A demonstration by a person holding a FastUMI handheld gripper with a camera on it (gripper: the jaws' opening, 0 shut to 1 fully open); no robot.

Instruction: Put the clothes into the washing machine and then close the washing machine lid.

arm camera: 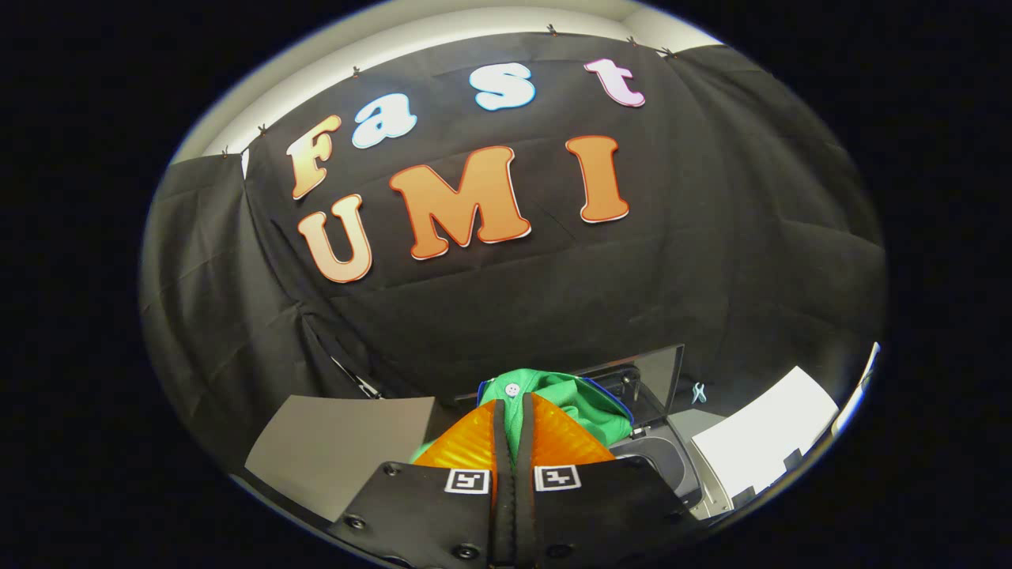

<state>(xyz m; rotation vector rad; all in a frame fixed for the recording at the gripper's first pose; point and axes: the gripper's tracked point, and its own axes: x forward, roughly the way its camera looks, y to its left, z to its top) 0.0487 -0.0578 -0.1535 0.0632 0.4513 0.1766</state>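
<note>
My gripper (512, 405) is shut on a green garment (581, 399) with a white button and blue trim. The cloth is pinched between the two orange fingers (462, 442) and bulges out just ahead of them, lifted off the surfaces. Behind and to the right of the fingers is the washing machine (660, 462), a small grey unit. Its dark lid (656, 379) stands raised behind the opening. The garment hangs above the machine's left side and hides part of it.
A grey flat board (340, 446) lies to the left of the fingers. A white sheet-like surface (763, 438) lies to the right of the machine. A small pale blue clip (699, 392) sits by the black cloth wall behind the lid.
</note>
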